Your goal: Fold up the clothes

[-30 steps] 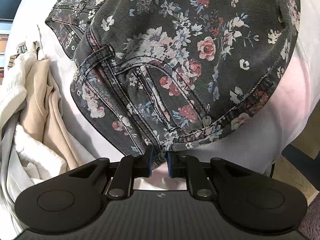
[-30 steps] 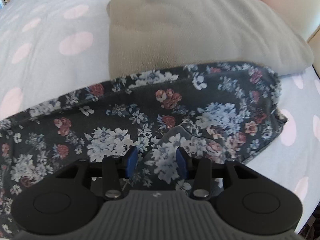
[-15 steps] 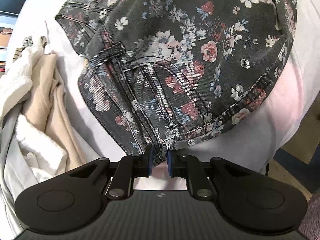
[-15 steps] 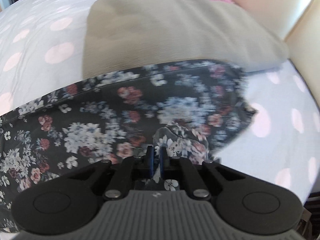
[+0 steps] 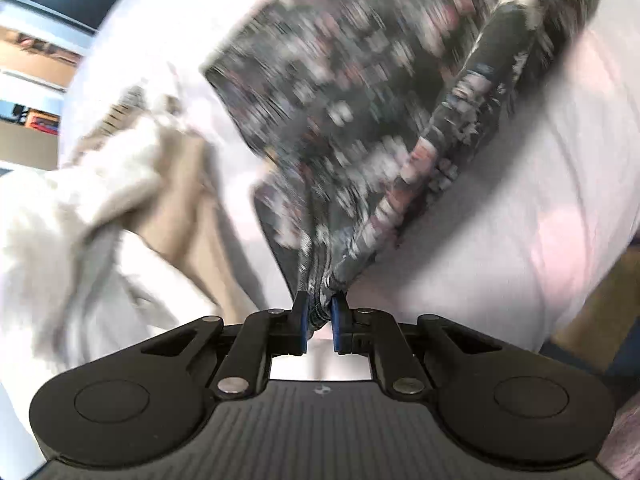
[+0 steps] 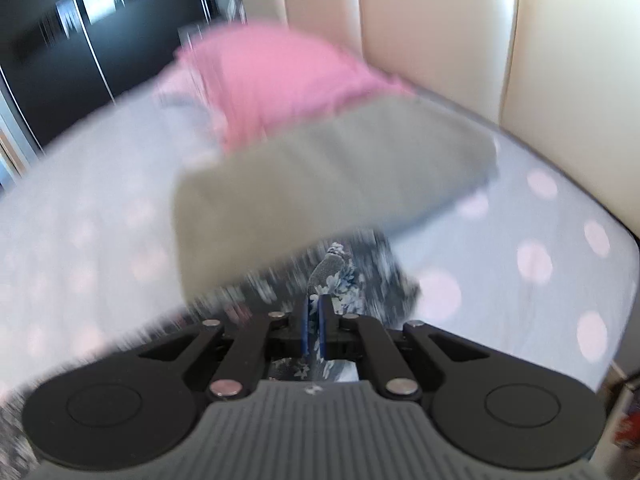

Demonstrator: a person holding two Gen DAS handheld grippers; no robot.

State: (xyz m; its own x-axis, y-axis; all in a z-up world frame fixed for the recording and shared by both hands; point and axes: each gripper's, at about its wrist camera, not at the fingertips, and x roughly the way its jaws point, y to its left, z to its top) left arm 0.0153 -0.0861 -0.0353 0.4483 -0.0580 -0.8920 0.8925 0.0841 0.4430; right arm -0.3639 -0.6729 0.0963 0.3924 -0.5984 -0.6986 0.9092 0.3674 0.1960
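Note:
The dark floral jeans point(image 5: 360, 120) hang blurred, lifted off the pale bed sheet point(image 5: 500, 208). My left gripper point(image 5: 319, 300) pinches a bunched edge of them, its jaws closing tighter with the cloth pressed between the blue pads. In the right wrist view, my right gripper point(image 6: 315, 304) is shut on another fold of the floral jeans point(image 6: 336, 272), which stick up just past the fingertips and trail off below to the left. Most of the garment is hidden under that gripper's body.
A heap of white and beige clothes point(image 5: 120, 200) lies left of the jeans. A folded grey garment point(image 6: 320, 188) and a pink one point(image 6: 280, 80) sit on the dotted sheet point(image 6: 520, 260) ahead. A cream headboard point(image 6: 440, 40) and a dark wardrobe point(image 6: 80, 40) stand behind.
The right gripper shut on a fold of the jeans and rose sharply with it. The left gripper also lifted its pinched edge, so the jeans now hang off the bed.

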